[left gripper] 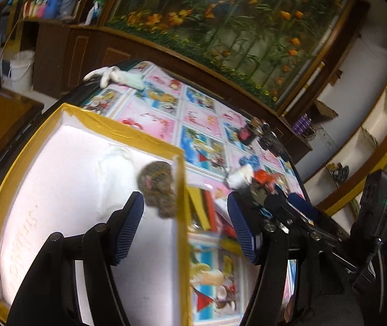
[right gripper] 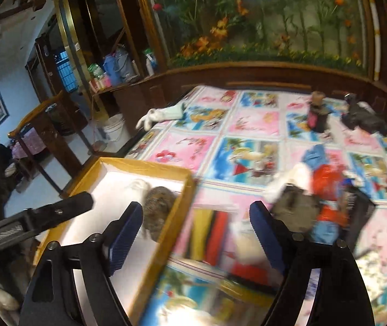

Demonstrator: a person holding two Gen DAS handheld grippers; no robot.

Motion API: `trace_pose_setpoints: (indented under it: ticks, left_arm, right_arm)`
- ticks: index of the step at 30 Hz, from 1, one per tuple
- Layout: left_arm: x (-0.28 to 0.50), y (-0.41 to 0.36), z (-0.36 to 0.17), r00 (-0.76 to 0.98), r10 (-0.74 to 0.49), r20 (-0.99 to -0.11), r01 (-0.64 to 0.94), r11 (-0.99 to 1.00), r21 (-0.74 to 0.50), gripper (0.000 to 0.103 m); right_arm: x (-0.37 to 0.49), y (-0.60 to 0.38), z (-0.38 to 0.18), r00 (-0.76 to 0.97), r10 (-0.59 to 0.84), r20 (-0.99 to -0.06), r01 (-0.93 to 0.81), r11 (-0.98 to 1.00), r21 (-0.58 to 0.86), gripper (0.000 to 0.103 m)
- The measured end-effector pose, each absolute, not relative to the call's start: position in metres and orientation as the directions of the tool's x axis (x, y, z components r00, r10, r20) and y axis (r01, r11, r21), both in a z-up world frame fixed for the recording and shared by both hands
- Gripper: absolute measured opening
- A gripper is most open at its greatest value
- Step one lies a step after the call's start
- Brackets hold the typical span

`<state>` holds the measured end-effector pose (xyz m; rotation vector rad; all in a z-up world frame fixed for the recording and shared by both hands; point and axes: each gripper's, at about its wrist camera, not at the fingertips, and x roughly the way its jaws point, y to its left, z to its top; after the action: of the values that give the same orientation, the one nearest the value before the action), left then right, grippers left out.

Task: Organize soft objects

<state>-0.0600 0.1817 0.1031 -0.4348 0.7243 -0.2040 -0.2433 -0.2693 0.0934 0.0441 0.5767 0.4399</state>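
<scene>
1. Mottled brown, fuzzy, rounded soft toy (left gripper: pixel 157 187) lies inside the white box with yellow-taped rim (left gripper: pixel 128 133), against its right wall, beside a white soft item (left gripper: pixel 117 163).
2. Left gripper (left gripper: pixel 185 226): jaws parted, empty.
3. Right gripper (right gripper: pixel 196 235): jaws wide, empty, above the cartoon-print tablecloth (right gripper: pixel 247 125).

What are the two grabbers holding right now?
Nothing. The left gripper and the right gripper both stand open with nothing between their pads. The brown fuzzy toy lies loose in the box.
</scene>
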Motion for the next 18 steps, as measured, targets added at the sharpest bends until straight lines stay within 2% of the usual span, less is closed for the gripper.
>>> trace_pose_setpoints:
  ticks: [2, 5, 7, 10, 13, 18]
  left_arm:
    - [-0.073, 0.163, 0.106, 0.736, -0.33, -0.591, 0.056, 0.9, -0.433, 0.063]
    - [-0.087, 0.14, 0.107, 0.731, -0.344, -0.589, 0.079, 0.901, -0.427, 0.063]
    - [-0.094, 0.127, 0.106, 0.731, -0.341, -0.591, 0.087, 0.905, -0.416, 0.063]
    - [-0.102, 0.111, 0.101, 0.72, -0.337, -0.607, 0.088, 0.912, -0.401, 0.063]
    - [-0.105, 0.102, 0.095, 0.698, -0.341, -0.629, 0.088, 0.913, -0.397, 0.063]
    - [-0.106, 0.098, 0.088, 0.685, -0.325, -0.652, 0.059, 0.917, -0.395, 0.063]
  right_arm:
    - [-0.266, -0.288, 0.093, 0.803, 0.353, -0.48, -0.352, 0.931, 0.097, 0.088]
    - [-0.29, -0.312, 0.09, 0.859, 0.296, -0.419, -0.307, 0.951, 0.042, 0.101]
    - [-0.299, -0.327, 0.086, 0.873, 0.265, -0.409, -0.273, 0.961, 0.04, 0.102]
    - [-0.299, -0.347, 0.079, 0.851, 0.253, -0.461, -0.246, 0.966, 0.076, 0.102]
    - [-0.303, -0.368, 0.075, 0.855, 0.209, -0.474, -0.193, 0.978, 0.084, 0.102]
    - [-0.319, -0.403, 0.077, 0.887, 0.159, -0.434, -0.14, 0.987, 0.075, 0.102]
